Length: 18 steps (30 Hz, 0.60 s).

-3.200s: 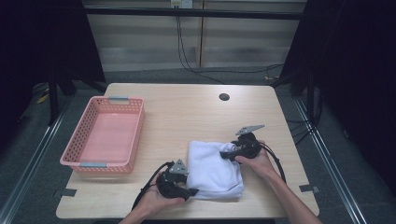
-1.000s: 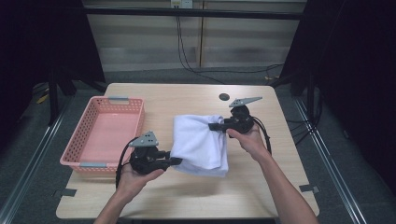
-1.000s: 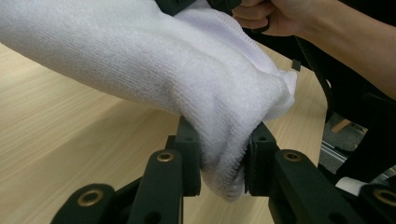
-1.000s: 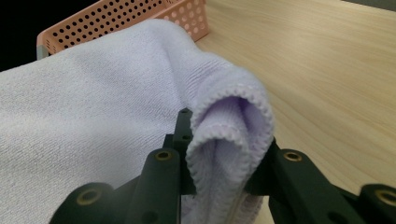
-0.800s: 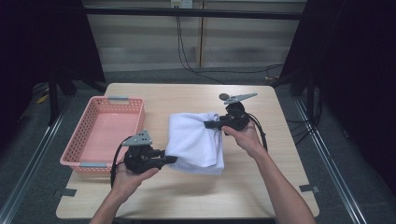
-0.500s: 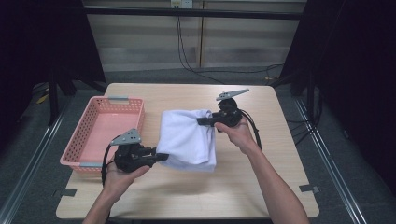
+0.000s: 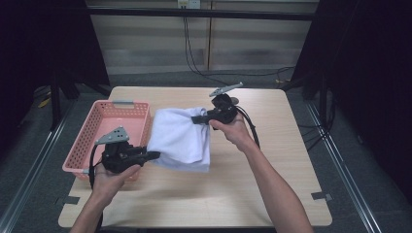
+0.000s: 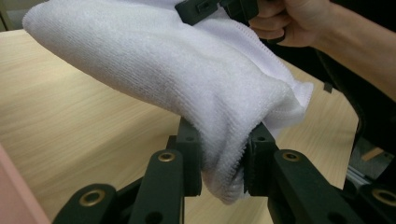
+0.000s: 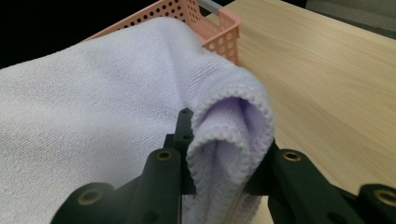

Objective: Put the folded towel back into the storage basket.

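Note:
A folded white towel (image 7: 180,138) hangs above the table between both grippers, next to the pink basket (image 7: 93,139). My left gripper (image 7: 154,156) is shut on the towel's near left corner; in the left gripper view the cloth (image 8: 187,79) is pinched between the black jaws of the left gripper (image 8: 223,163). My right gripper (image 7: 195,119) is shut on the far right corner. The right gripper view has folded layers of towel (image 9: 112,112) squeezed in the right gripper (image 9: 224,163), with the basket (image 9: 219,28) just beyond.
The wooden table (image 7: 272,174) has bare room to the right and front. A small dark round mark (image 7: 234,101) lies behind the right hand. Cables (image 7: 252,131) trail from both grippers. Dark floor and rails surround the table.
Both grippers have carried the towel leftward and slightly up across the table, from its middle to the basket's right edge. Both grips stay the same.

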{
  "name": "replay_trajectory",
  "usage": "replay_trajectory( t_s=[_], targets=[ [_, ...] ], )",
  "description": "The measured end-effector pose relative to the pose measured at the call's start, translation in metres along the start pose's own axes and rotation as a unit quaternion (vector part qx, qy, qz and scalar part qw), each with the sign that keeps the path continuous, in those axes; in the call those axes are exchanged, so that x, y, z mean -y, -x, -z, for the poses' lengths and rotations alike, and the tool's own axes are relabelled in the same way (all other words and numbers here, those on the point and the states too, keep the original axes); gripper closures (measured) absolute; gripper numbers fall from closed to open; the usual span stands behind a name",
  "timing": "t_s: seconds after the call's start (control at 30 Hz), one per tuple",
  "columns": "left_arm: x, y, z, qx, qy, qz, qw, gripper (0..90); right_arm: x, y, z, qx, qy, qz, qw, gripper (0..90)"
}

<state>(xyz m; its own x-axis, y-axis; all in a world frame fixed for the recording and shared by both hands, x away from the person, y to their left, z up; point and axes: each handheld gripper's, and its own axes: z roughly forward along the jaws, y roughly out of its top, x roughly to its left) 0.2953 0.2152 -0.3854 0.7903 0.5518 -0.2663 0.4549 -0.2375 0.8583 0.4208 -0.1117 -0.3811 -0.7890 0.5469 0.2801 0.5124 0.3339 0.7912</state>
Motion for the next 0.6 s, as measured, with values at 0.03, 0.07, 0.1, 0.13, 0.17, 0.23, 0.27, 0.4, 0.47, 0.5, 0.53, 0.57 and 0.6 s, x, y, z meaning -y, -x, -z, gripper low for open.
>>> replay_trajectory(
  t_s=[0.03, 0.07, 0.1, 0.13, 0.17, 0.23, 0.27, 0.4, 0.47, 0.5, 0.53, 0.57, 0.6],
  targets=[
    [0.0, -0.001, 0.003, -0.006, 0.001, 0.0, 1.0, 73.0, -0.003, -0.001, -0.003, 0.0, -0.003, 0.001, 1.0, 71.8],
    [0.002, -0.005, 0.008, -0.009, 0.008, 0.004, 0.9999, 72.9, -0.008, -0.002, -0.009, -0.004, -0.004, 0.004, 1.0, 71.9],
    [0.002, -0.007, 0.012, -0.012, 0.009, 0.007, 0.9999, 72.9, -0.012, -0.003, -0.012, -0.007, -0.004, 0.004, 1.0, 71.9],
    [0.002, -0.007, 0.012, -0.012, 0.009, 0.007, 0.9999, 72.9, -0.015, -0.005, -0.014, -0.007, -0.005, 0.008, 0.9999, 71.8],
    [0.003, -0.011, 0.018, -0.017, 0.013, 0.014, 0.9997, 72.9, -0.019, -0.007, -0.017, -0.009, -0.007, 0.01, 0.9999, 71.8],
    [0.005, -0.015, 0.023, -0.019, 0.018, 0.021, 0.9994, 73.1, -0.022, -0.008, -0.02, -0.011, -0.005, 0.013, 0.9998, 71.8],
    [0.005, -0.017, 0.026, -0.022, 0.02, 0.022, 0.9993, 73.1, -0.028, -0.01, -0.025, -0.014, -0.005, 0.014, 0.9998, 71.8],
    [0.008, -0.023, 0.035, -0.031, 0.025, 0.029, 0.9988, 73.0, -0.037, -0.014, -0.035, -0.02, -0.009, 0.012, 0.9997, 71.9],
    [0.009, -0.025, 0.04, -0.035, 0.025, 0.031, 0.9986, 73.0, -0.041, -0.016, -0.04, -0.026, -0.015, 0.015, 0.9994, 71.9],
    [0.009, -0.026, 0.043, -0.036, 0.026, 0.032, 0.9985, 73.0, -0.043, -0.017, -0.043, -0.026, -0.017, 0.017, 0.9994, 71.9],
    [0.009, -0.028, 0.045, -0.038, 0.026, 0.035, 0.9983, 73.0, -0.045, -0.018, -0.045, -0.029, -0.017, 0.017, 0.9993, 71.9],
    [0.01, -0.029, 0.047, -0.04, 0.026, 0.039, 0.9981, 73.1, -0.048, -0.019, -0.047, -0.029, -0.018, 0.018, 0.9992, 71.9],
    [0.01, -0.03, 0.049, -0.041, 0.026, 0.041, 0.998, 73.1, -0.05, -0.02, -0.05, -0.031, -0.02, 0.018, 0.9992, 71.9]
  ],
)
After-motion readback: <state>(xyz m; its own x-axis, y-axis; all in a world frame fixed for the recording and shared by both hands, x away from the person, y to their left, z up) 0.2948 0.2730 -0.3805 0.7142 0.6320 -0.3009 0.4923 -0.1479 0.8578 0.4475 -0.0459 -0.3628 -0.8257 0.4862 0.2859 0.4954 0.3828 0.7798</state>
